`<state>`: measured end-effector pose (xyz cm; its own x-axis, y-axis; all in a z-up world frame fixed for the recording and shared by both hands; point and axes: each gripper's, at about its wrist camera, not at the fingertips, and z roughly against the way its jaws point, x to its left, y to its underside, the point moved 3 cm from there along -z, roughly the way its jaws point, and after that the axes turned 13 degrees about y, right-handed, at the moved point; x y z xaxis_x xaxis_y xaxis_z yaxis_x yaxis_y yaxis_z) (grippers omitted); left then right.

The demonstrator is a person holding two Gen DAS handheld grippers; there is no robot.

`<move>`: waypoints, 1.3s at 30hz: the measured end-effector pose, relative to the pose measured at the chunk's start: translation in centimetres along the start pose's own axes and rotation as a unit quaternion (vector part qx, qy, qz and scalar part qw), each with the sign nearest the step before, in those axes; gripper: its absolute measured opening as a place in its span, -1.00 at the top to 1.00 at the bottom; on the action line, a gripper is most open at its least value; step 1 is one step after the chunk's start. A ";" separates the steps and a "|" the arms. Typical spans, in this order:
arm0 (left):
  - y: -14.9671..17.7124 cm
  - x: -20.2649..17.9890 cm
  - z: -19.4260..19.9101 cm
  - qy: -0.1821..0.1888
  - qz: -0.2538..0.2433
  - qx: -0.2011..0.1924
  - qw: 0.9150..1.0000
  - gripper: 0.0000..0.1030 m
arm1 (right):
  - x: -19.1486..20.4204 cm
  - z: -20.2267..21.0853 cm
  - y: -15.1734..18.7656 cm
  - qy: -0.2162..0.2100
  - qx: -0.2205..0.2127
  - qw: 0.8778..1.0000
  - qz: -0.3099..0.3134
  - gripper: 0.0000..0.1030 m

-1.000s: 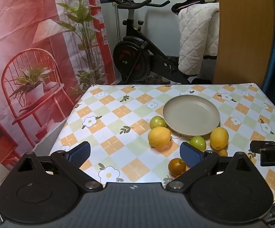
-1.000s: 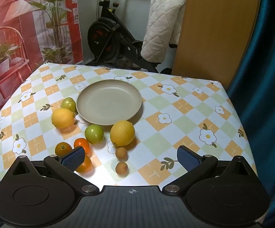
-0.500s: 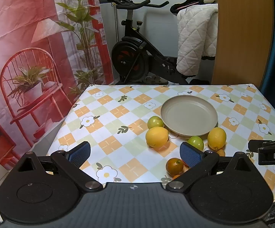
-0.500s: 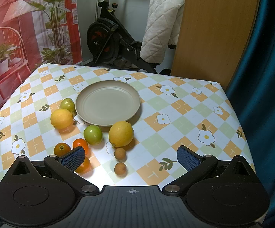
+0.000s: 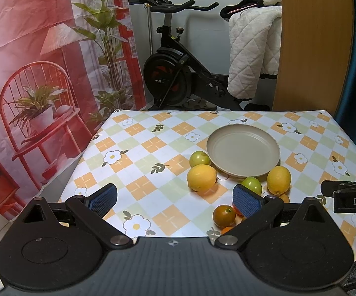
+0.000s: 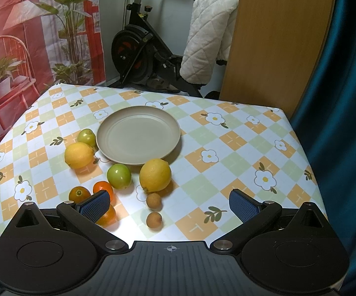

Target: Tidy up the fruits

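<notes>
An empty beige plate (image 5: 243,148) (image 6: 138,135) sits mid-table. Fruit lies loose in front of it: two lemons (image 6: 79,155) (image 6: 155,175), two green fruits (image 6: 119,175) (image 6: 86,136), several small orange tangerines (image 6: 79,194) (image 6: 103,189) and two small brown longans (image 6: 153,200) (image 6: 154,220). In the left wrist view a lemon (image 5: 201,177) and a tangerine (image 5: 224,216) lie ahead. My left gripper (image 5: 174,198) is open and empty above the near table edge. My right gripper (image 6: 169,203) is open and empty, with the longans between its fingers' line.
The table has a checkered flower cloth (image 6: 227,153). An exercise bike (image 6: 141,54) with a white quilt (image 6: 207,44) stands behind it, beside a wooden panel (image 6: 276,39). A red printed backdrop (image 5: 30,74) hangs at left, a blue curtain (image 6: 345,98) at right.
Both grippers have drawn back and risen slightly, so the table and fruit look a little farther away. Both stay open; nothing on the table has moved.
</notes>
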<state>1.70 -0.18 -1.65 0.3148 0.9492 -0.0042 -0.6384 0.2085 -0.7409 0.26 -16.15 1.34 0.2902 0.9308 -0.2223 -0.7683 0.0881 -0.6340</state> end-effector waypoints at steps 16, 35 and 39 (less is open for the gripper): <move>0.0 -0.1 0.0 0.003 0.003 0.002 1.000 -0.97 | -0.4 0.2 -0.3 0.001 -0.001 1.000 0.001 -0.99; 0.2 0.1 -0.1 0.006 0.006 0.004 1.000 -0.97 | 0.0 0.0 -0.1 0.003 -0.002 1.000 0.001 -0.99; 0.2 0.1 -0.1 0.006 0.006 0.004 1.000 -0.97 | 0.0 0.0 -0.1 0.003 -0.002 1.000 0.001 -0.99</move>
<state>1.66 -0.11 -1.86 0.3153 0.9488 -0.0209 -0.6473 0.1989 -0.7358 0.35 -16.14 1.36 0.2914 0.9289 -0.2284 -0.7663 0.0838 -0.6370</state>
